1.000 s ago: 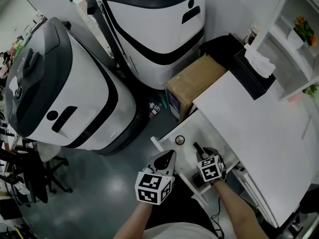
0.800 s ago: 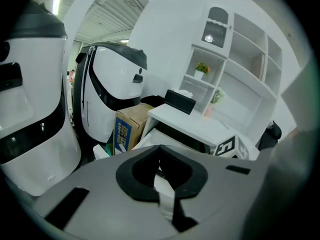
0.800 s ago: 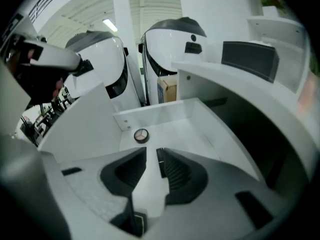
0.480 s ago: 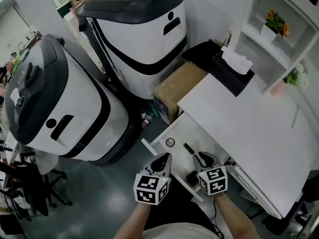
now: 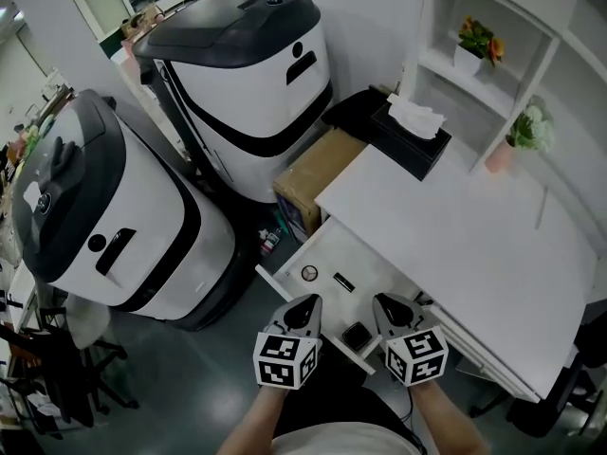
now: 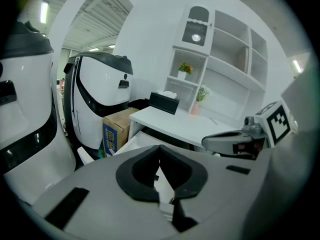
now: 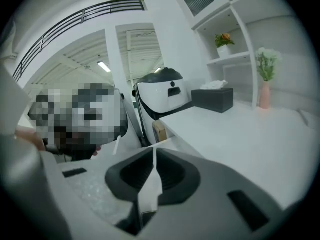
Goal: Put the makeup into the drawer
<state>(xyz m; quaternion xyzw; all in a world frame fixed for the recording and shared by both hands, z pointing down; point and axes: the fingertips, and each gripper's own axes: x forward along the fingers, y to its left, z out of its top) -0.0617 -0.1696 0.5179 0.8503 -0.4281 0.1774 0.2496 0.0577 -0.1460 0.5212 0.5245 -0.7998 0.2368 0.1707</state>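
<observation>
The white drawer under the desk stands pulled out. Inside it lie a small round item, a short black stick and a black square compact near the front rail. My left gripper hovers over the drawer's front left, shut and empty, its tips meeting. My right gripper hangs above the front right, beside the compact. Its jaws have just been closing with nothing between them, and their tips touch.
A white desk top runs to the right, with a black tissue box at its far end and white shelves behind. A cardboard box and two big white-and-black machines crowd the left side.
My right gripper has lifted up out of the drawer and its jaws have narrowed; the black compact now lies uncovered below it. The left gripper shifted slightly. The head view has swung.
</observation>
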